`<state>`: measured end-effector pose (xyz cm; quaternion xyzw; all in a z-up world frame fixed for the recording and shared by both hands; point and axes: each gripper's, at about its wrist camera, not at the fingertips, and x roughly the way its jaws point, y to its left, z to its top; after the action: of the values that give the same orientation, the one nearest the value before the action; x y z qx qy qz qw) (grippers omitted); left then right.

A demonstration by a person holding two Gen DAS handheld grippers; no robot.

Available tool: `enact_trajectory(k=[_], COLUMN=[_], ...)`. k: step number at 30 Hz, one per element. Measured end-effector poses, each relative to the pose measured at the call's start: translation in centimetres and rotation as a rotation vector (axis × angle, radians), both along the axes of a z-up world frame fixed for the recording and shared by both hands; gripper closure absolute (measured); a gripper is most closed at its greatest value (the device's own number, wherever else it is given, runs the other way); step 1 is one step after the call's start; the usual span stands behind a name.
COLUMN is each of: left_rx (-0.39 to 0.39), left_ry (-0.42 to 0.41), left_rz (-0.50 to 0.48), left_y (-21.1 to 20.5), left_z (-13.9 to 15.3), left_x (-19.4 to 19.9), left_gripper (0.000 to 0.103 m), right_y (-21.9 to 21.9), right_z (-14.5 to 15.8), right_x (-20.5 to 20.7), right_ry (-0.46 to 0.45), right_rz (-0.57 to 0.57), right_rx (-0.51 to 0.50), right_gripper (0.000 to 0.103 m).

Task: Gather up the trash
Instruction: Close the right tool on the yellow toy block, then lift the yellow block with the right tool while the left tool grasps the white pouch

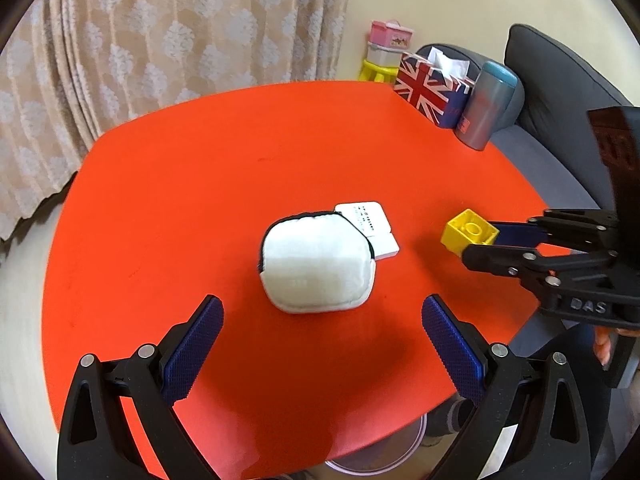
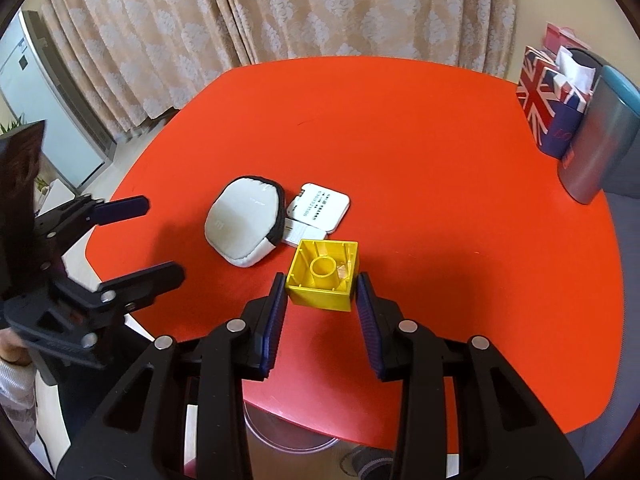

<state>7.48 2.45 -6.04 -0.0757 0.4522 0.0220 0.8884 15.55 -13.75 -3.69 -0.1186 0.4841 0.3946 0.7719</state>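
My right claw [image 2: 322, 294] grips the yellow block [image 2: 323, 276] by its two sides, hollow underside facing my camera, raised over the near part of the red table [image 2: 440, 160]. My left claw [image 1: 322, 320] hangs wide with nothing in it, just short of the white pouch [image 1: 318, 264], which lies mid-table. A white card [image 2: 322, 208] sits touching the pouch's far right edge.
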Motion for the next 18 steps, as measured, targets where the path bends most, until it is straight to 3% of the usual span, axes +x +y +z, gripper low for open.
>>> enact_trajectory(k=[18], left_rx=[-0.018], left_ry=[0.177], left_rz=[0.027], left_y=[0.8], left_z=[-4.4], left_x=[5.8], left_gripper=[0.008], right_y=[-1.0], right_z=[-0.2], right_x=[0.1], right_ry=[0.005], right_rz=[-0.020], right_rx=[0.007], right_gripper=[0.068])
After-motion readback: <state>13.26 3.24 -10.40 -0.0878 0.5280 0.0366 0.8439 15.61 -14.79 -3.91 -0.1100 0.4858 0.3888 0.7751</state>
